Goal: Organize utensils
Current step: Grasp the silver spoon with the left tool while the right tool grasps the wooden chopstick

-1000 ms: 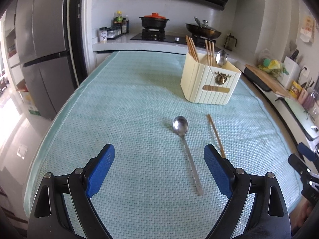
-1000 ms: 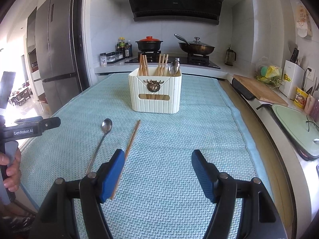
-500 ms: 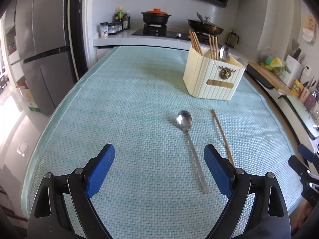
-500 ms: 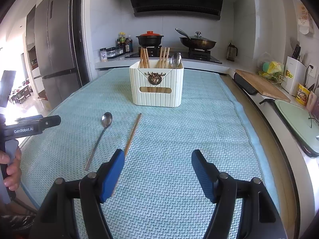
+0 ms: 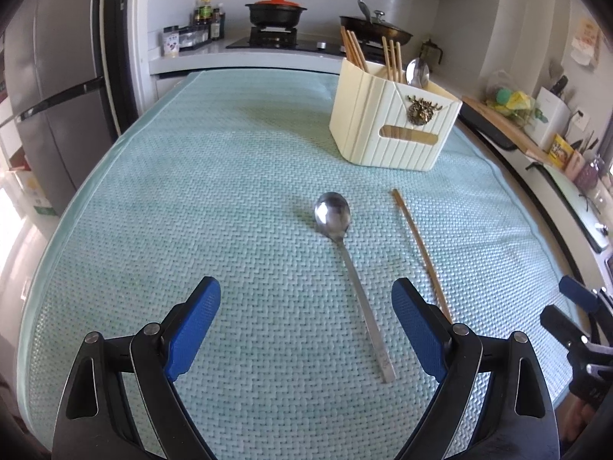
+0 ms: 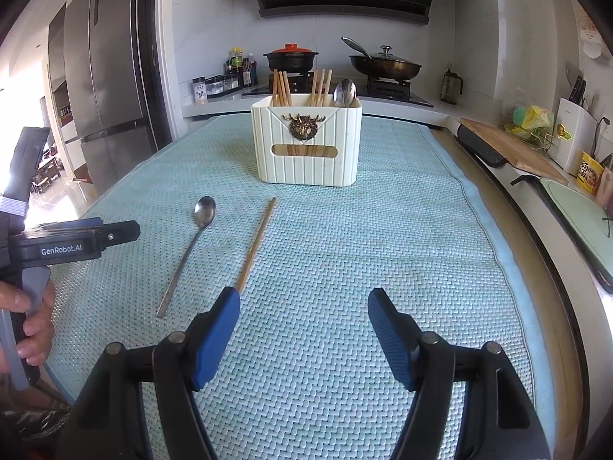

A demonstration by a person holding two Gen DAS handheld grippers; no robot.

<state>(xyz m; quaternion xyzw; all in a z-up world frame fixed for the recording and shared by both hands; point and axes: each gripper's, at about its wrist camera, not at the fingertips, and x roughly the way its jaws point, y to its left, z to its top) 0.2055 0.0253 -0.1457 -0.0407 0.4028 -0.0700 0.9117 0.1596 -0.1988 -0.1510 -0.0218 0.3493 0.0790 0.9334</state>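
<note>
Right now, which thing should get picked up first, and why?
Probably lower the left hand-held gripper onto the long silver metal spoon. Its handle already lies between the open blue fingers, flat on the pale green woven mat, and the cream ribbed utensil box already holds another spoon.

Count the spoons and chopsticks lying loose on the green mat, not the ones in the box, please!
Spoons on the mat: 1, the spoon
Chopsticks on the mat: 1, the chopstick
Total: 2
</note>
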